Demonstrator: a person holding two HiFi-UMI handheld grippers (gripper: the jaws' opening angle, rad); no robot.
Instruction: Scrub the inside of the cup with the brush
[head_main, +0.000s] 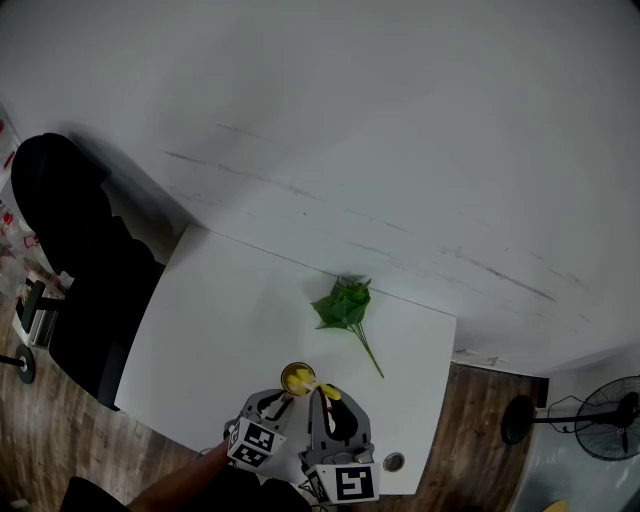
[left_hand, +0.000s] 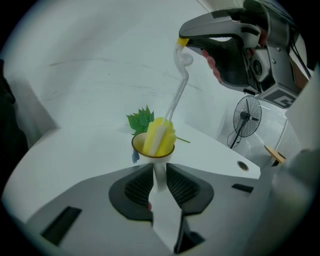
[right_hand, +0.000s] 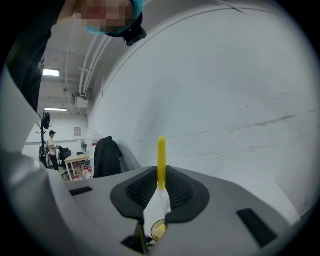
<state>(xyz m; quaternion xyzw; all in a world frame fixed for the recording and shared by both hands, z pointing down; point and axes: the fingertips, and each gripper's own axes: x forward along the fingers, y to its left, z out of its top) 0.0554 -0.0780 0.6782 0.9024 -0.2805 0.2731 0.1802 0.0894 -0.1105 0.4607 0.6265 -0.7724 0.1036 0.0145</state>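
The left tool (left_hand: 159, 182) is closed on the narrow white lower part of the cup (left_hand: 159, 172), its pads pressing it from both sides. The cup stands upright at the near edge of the white surface (head_main: 230, 320), yellow rim upward. The right tool (right_hand: 161, 187) grips the yellow end of the brush (right_hand: 161, 155) handle, jaws shut tight on it, and hangs above the cup. The clear curved handle runs down into the cup, where the yellow and white sponge head sits partly inside, sticking up past the rim. A green leafy sprig (head_main: 345, 305) lies farther back on the surface.
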